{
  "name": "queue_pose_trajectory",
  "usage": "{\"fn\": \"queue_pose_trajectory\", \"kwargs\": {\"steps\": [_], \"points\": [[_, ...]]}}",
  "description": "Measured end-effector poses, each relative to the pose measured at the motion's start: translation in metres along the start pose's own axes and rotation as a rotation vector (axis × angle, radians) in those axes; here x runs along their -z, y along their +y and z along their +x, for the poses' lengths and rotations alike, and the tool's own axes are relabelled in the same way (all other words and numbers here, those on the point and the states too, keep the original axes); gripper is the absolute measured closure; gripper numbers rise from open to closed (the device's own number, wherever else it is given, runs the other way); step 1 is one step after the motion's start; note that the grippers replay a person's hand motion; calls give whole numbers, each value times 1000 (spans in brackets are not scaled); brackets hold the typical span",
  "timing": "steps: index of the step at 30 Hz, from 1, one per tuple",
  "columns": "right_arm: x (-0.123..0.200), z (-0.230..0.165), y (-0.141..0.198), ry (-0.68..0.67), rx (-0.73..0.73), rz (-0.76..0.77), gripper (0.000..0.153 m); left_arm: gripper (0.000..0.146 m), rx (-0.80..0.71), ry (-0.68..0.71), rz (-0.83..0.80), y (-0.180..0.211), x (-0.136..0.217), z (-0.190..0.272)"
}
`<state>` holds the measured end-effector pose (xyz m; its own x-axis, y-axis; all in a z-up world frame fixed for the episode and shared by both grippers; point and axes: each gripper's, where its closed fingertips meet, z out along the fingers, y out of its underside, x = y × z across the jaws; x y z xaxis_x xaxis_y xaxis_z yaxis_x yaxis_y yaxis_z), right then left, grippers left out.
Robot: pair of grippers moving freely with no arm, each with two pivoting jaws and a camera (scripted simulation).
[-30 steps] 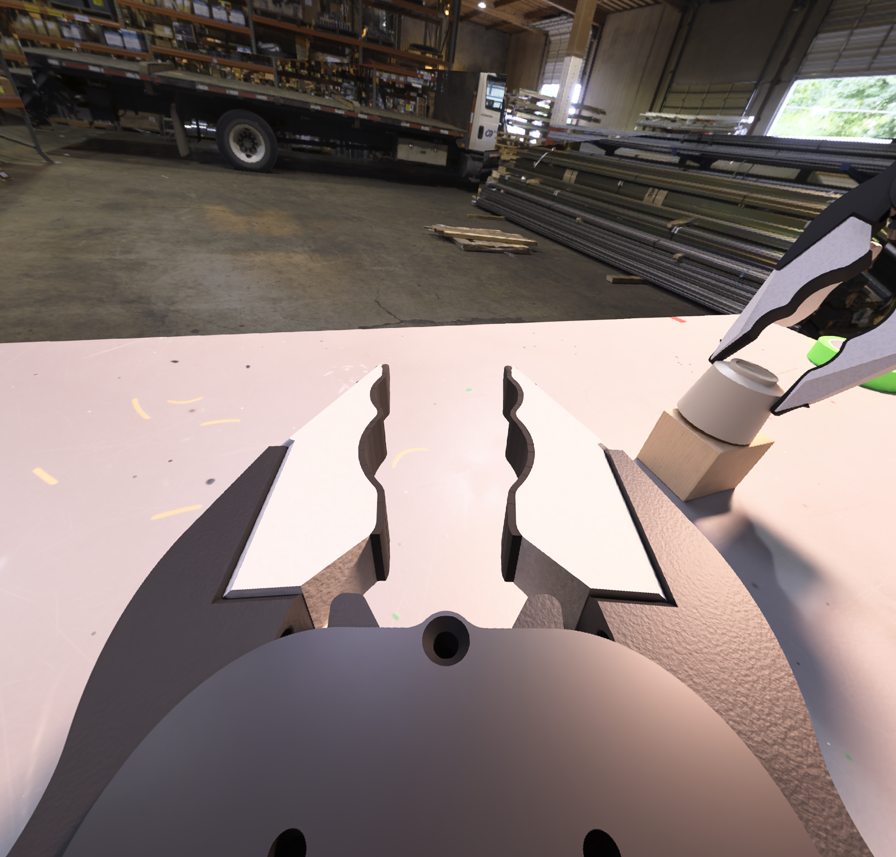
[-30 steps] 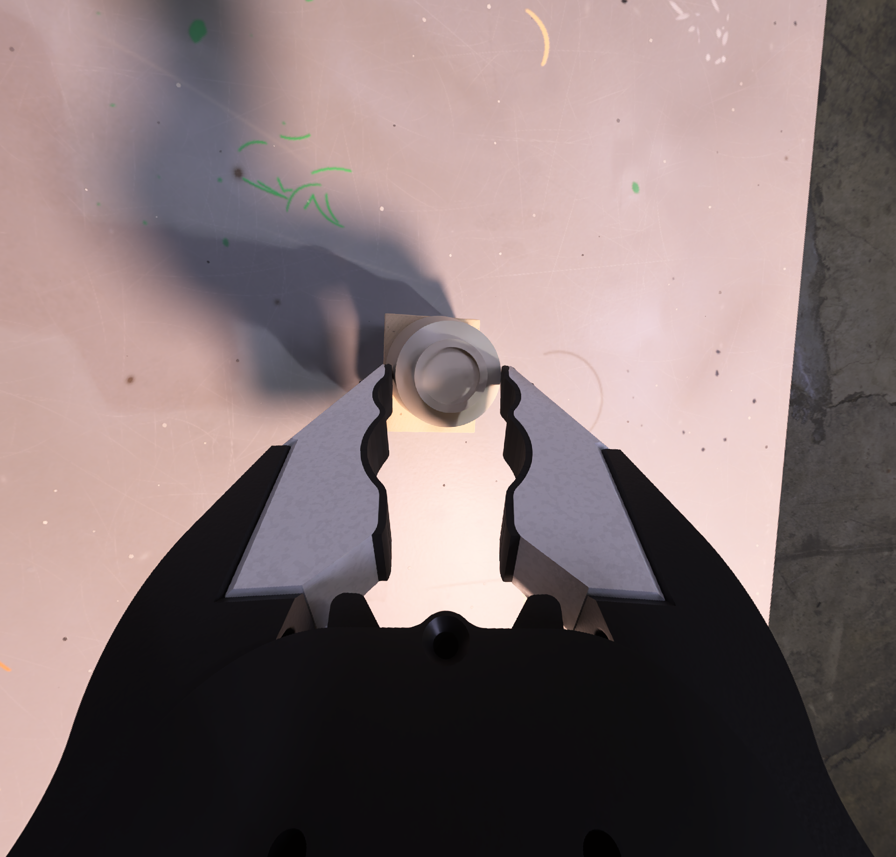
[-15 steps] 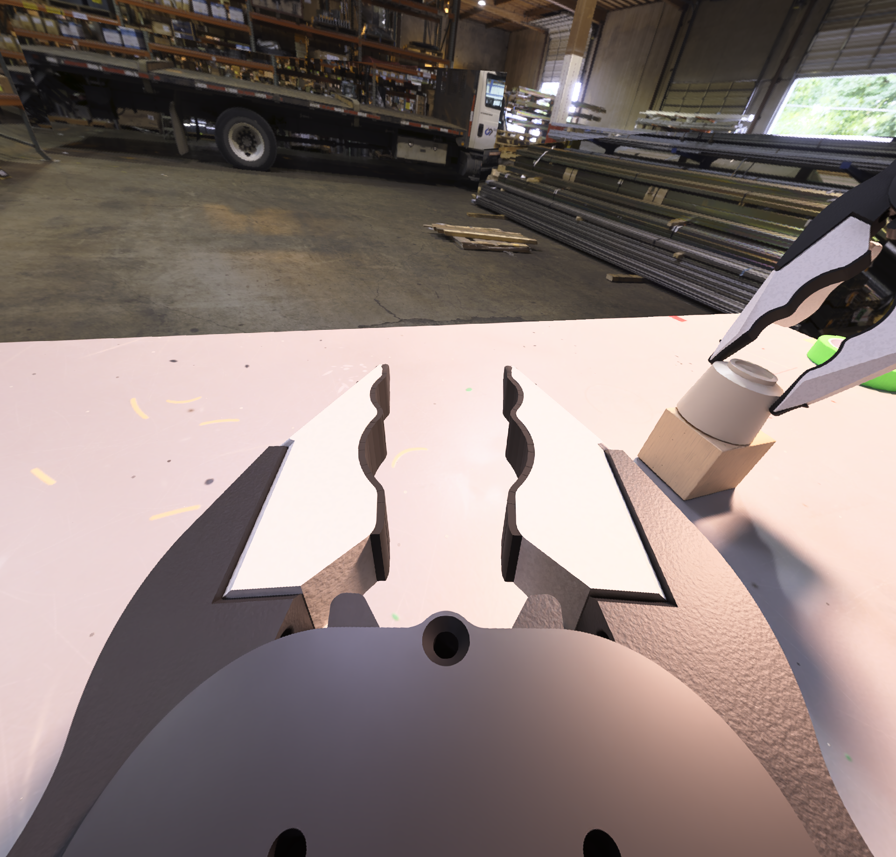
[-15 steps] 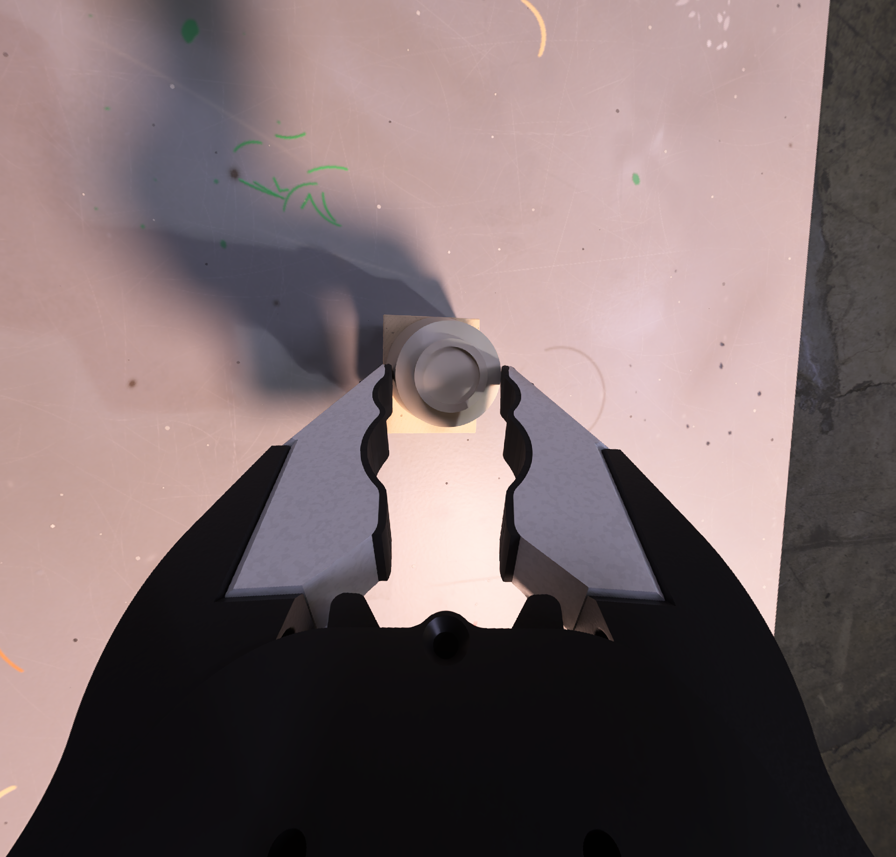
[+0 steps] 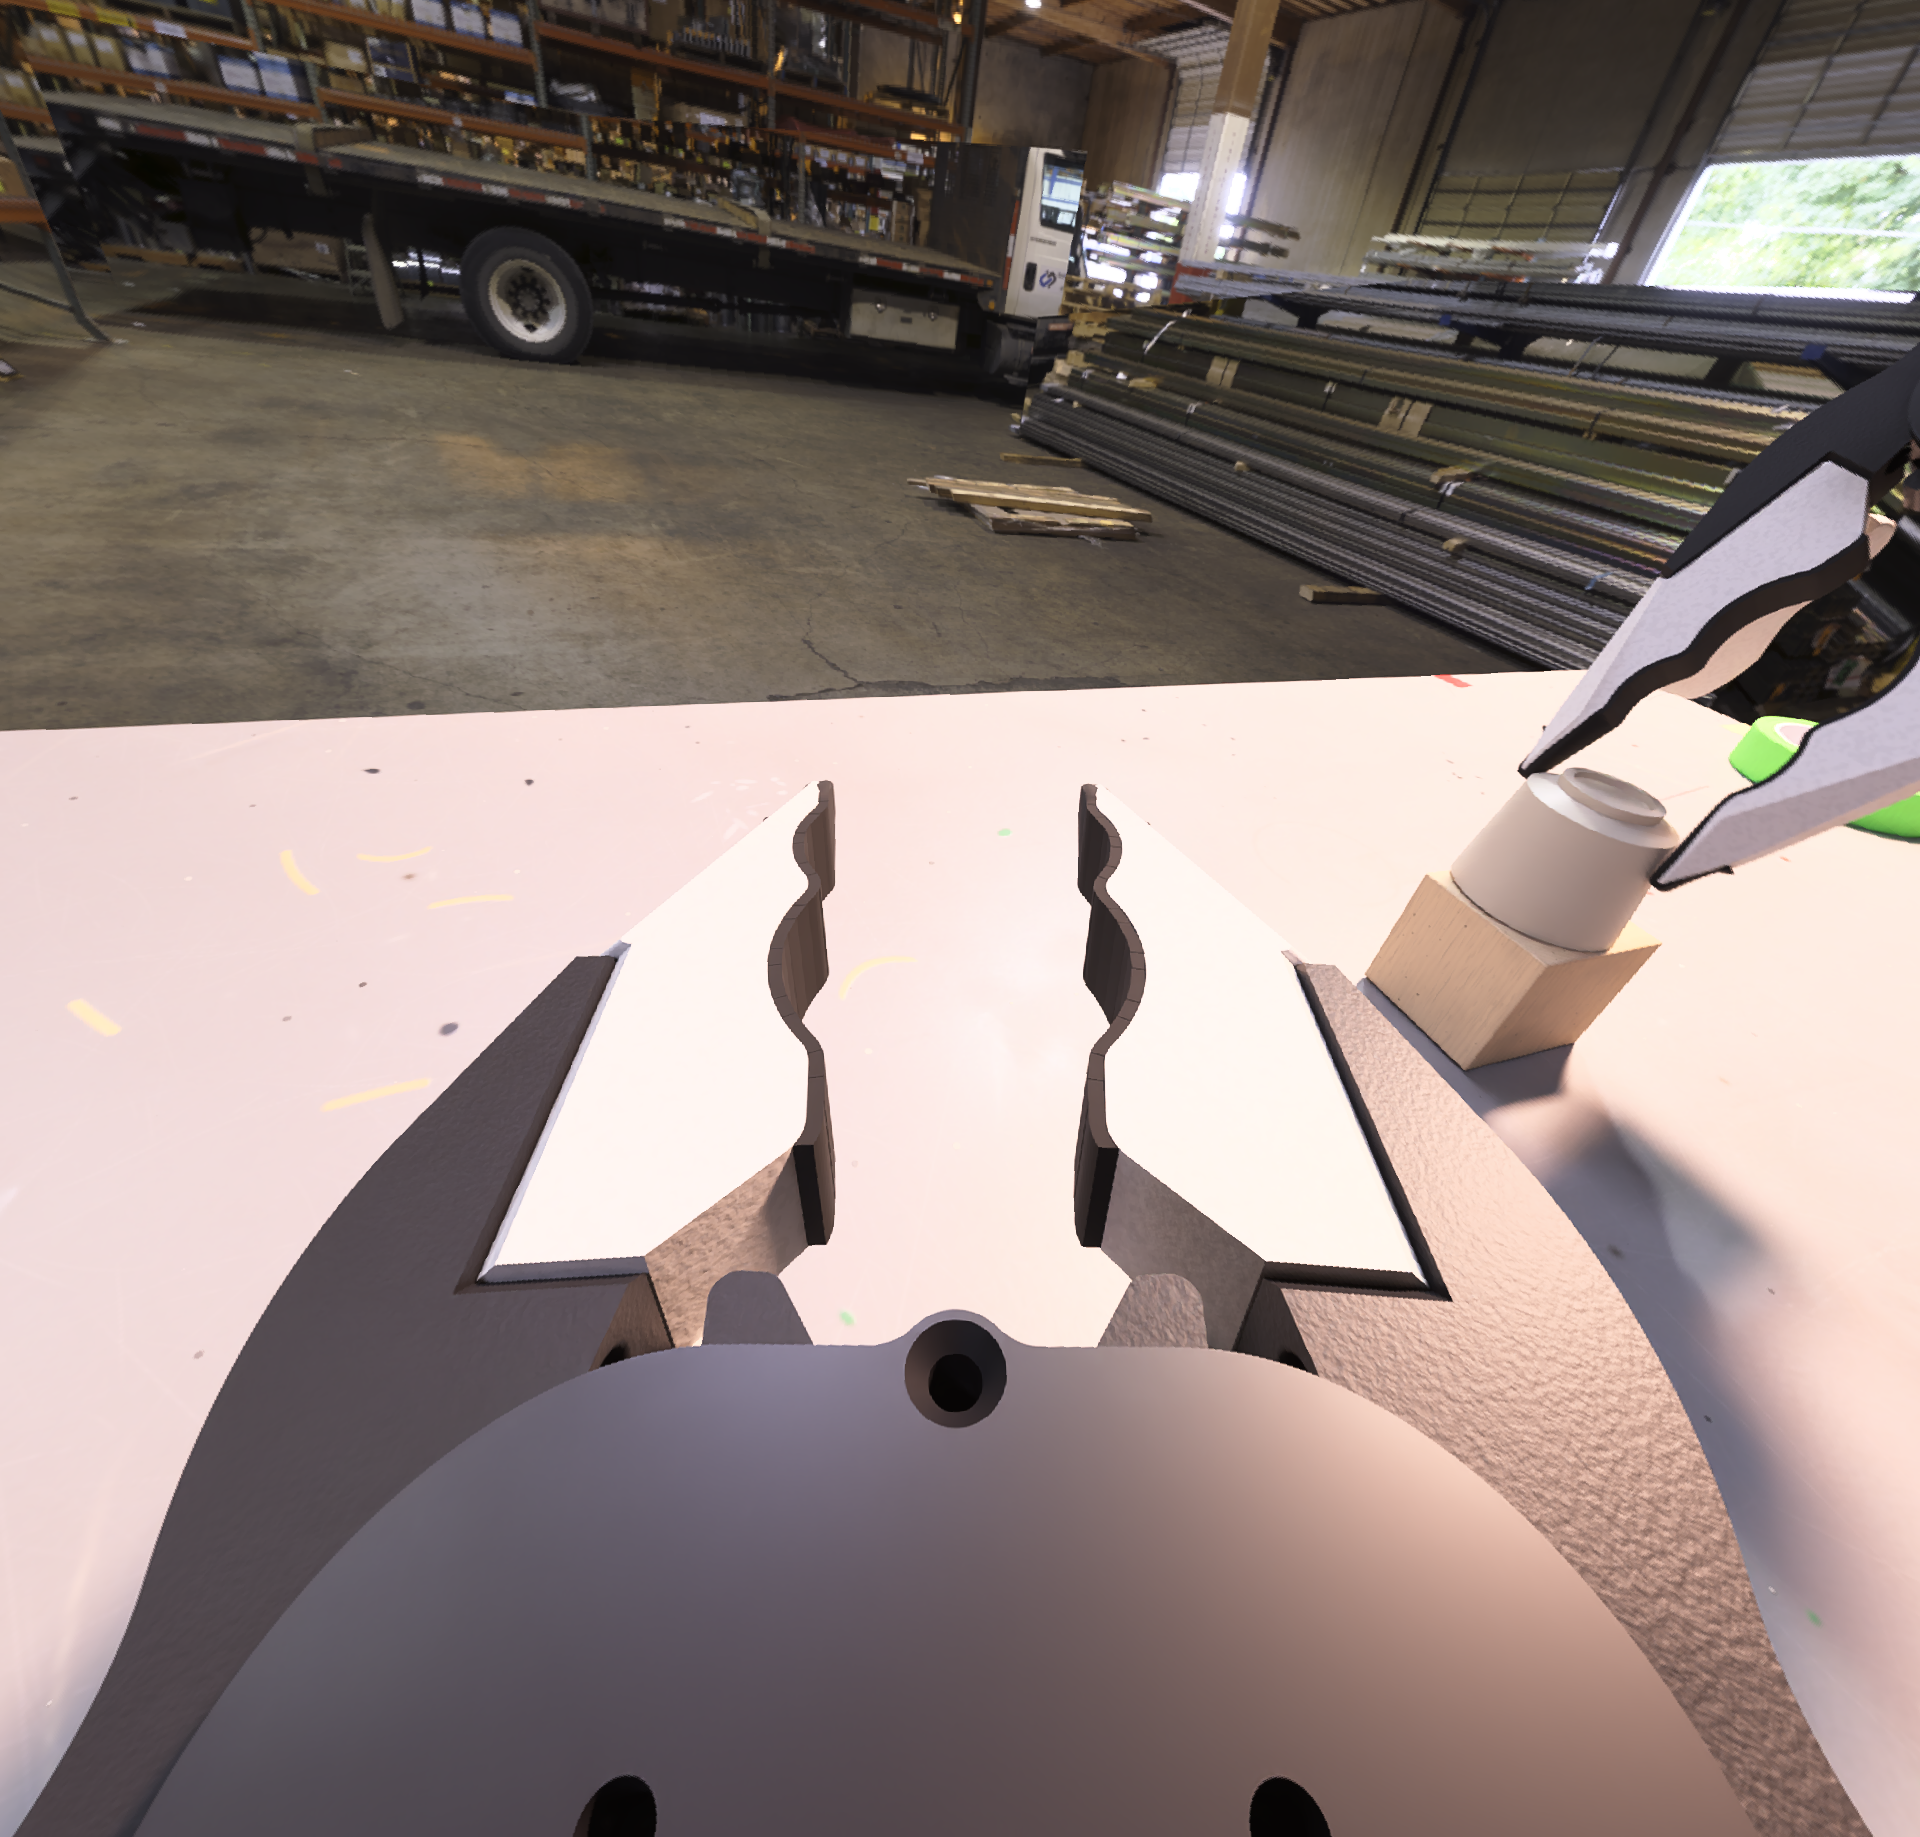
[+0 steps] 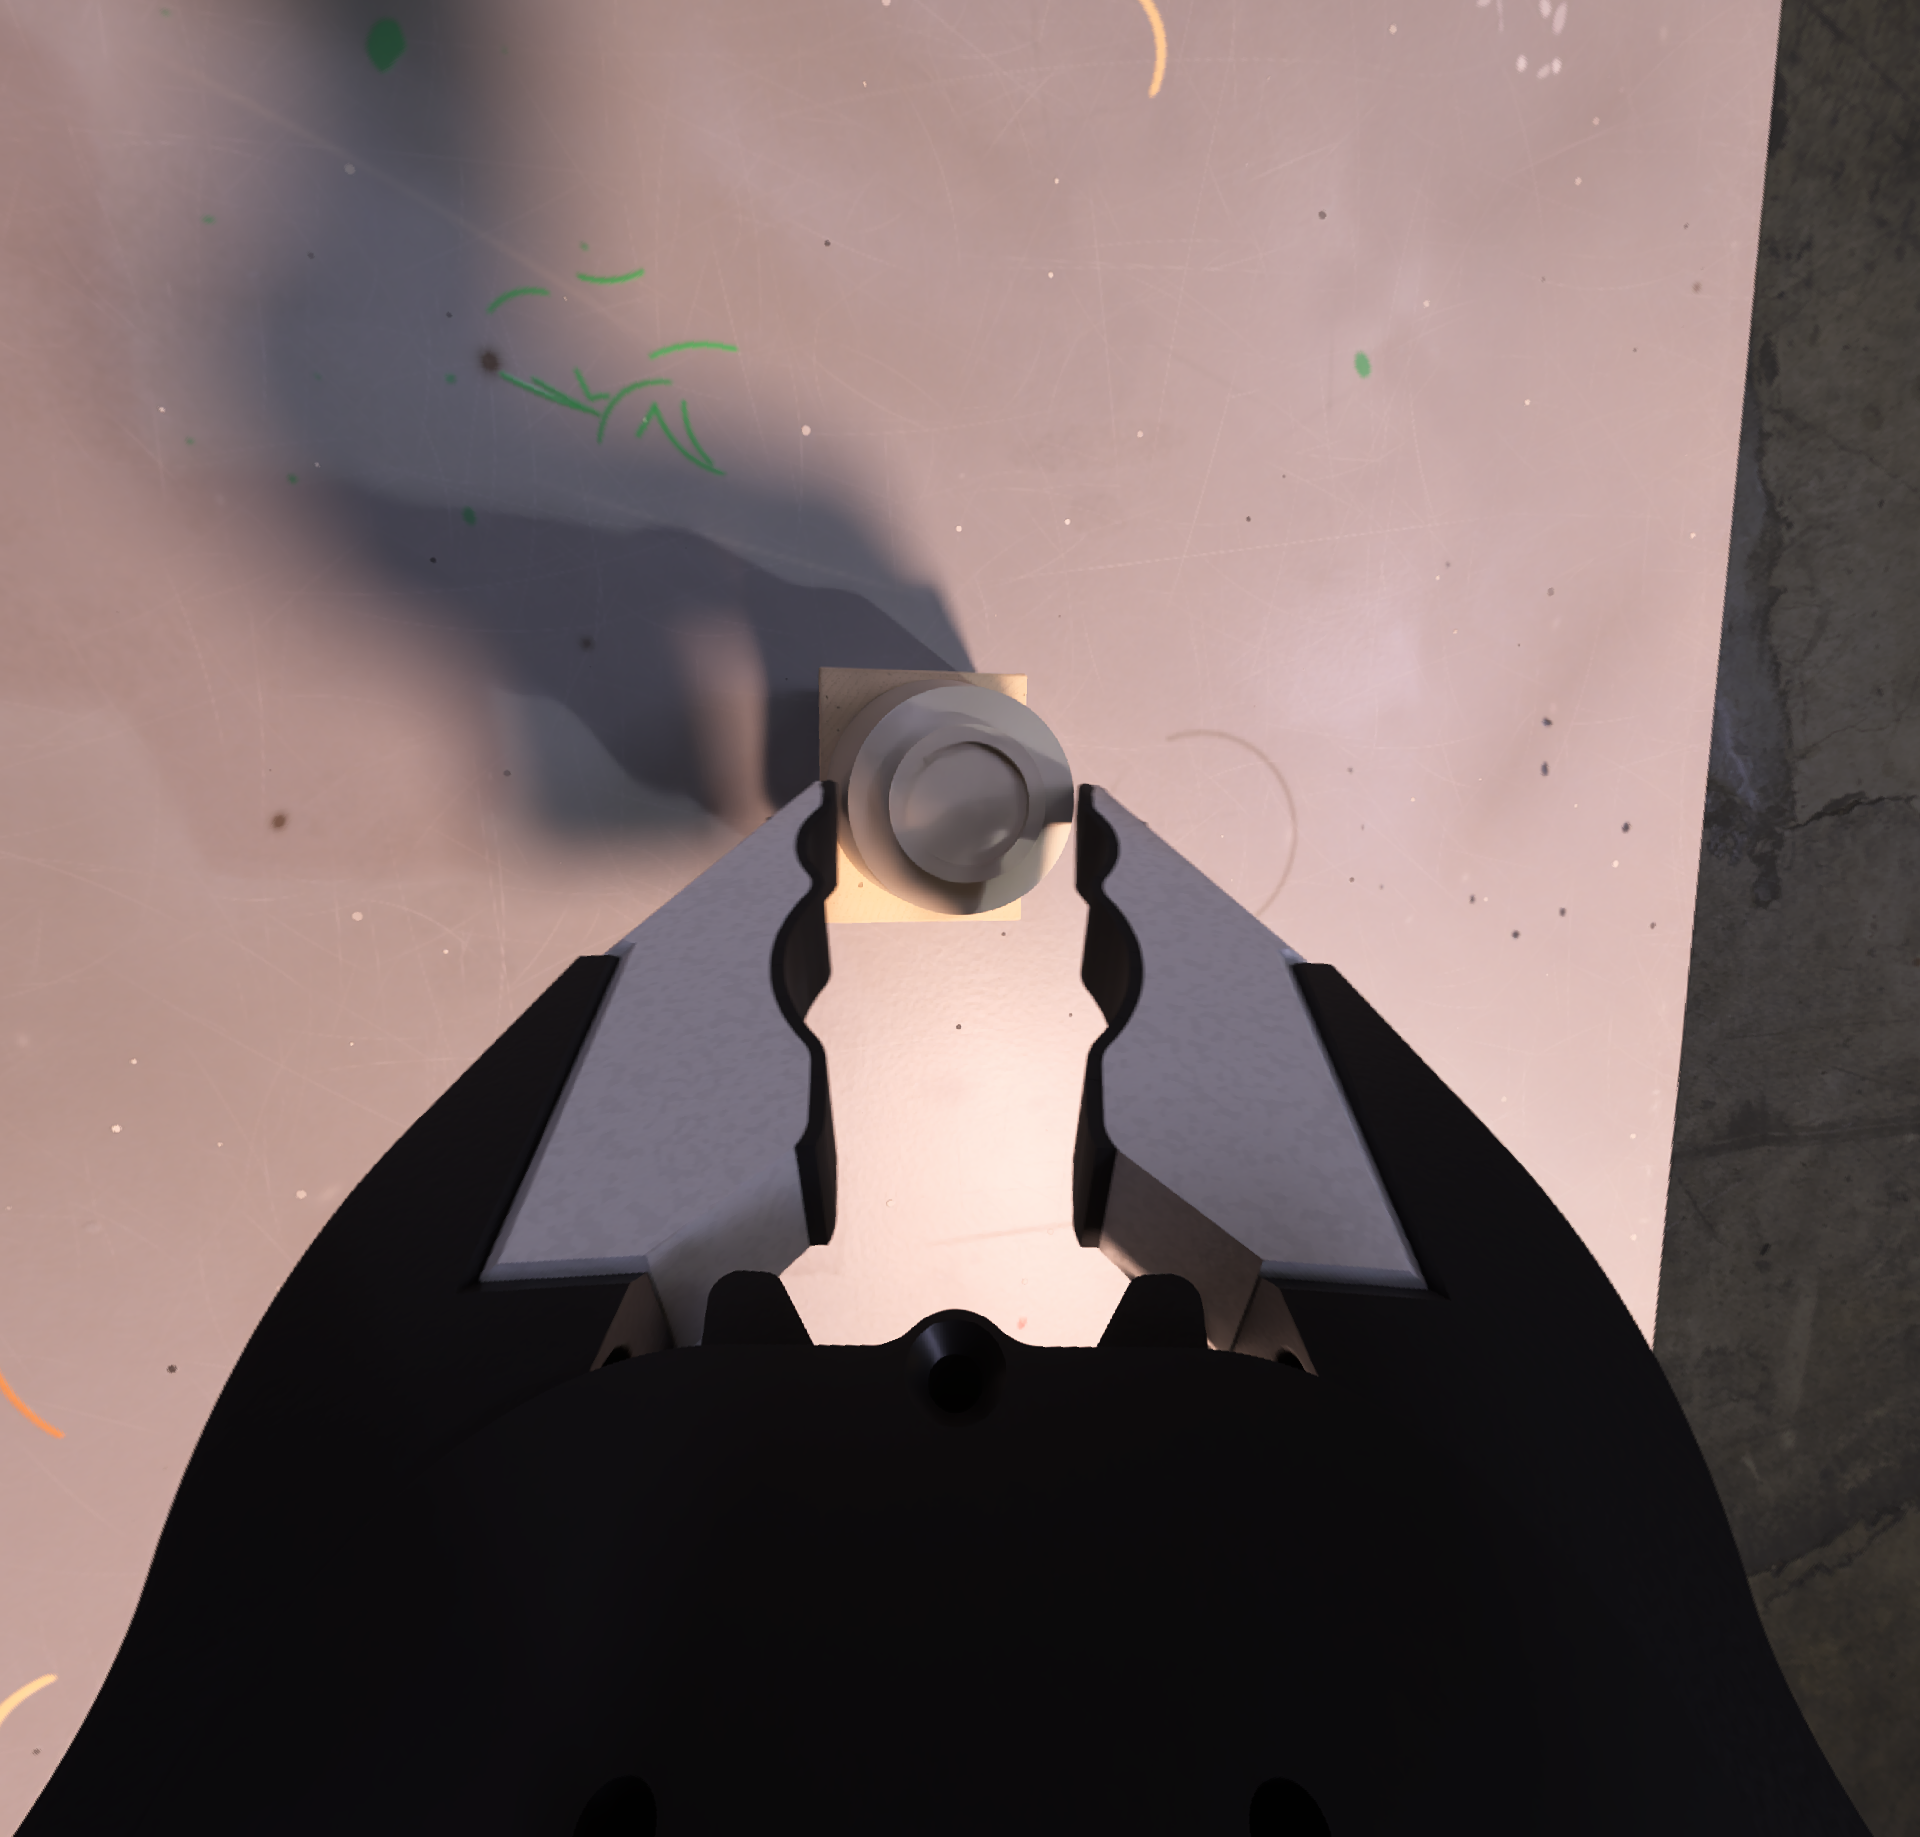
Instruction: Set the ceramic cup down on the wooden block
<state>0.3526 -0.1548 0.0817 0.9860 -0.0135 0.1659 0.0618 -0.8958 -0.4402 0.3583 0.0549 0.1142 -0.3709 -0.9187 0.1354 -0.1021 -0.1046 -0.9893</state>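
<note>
The ceramic cup (image 5: pixel 1558 873) is pale grey and stands upside down, foot ring up, on the light wooden block (image 5: pixel 1496 987) at the right of the table. My right gripper (image 5: pixel 1595 826) hangs over it, open, with one fingertip on each side of the cup's top. In the right wrist view, looking straight down, the cup (image 6: pixel 961 811) covers most of the block (image 6: pixel 847 696). The right gripper (image 6: pixel 956 793) stands apart from the cup on both sides. My left gripper (image 5: pixel 956 795) is open and empty, low over the table to the left of the block.
A green roll (image 5: pixel 1766 748) lies on the table behind the right gripper. The pale table (image 6: pixel 1351 540) ends just right of the block, with concrete floor (image 6: pixel 1829 852) beyond. A warehouse with a truck and stacked bars lies past the far edge.
The right gripper has drifted very slightly away from the table. The cup, the block and the left gripper have not moved.
</note>
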Motion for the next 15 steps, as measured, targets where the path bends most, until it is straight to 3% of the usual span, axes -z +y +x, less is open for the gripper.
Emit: {"fn": "queue_pose_trajectory", "kwargs": {"steps": [3, 15], "points": [[-2, -1, 2, 2, 0, -6, 94, 99, 0, 0, -1, 0, 0, 0], [0, 1, 3, 14, -7, -18, 90, 99, 1, -1, -2, 0, 0, -1]]}}
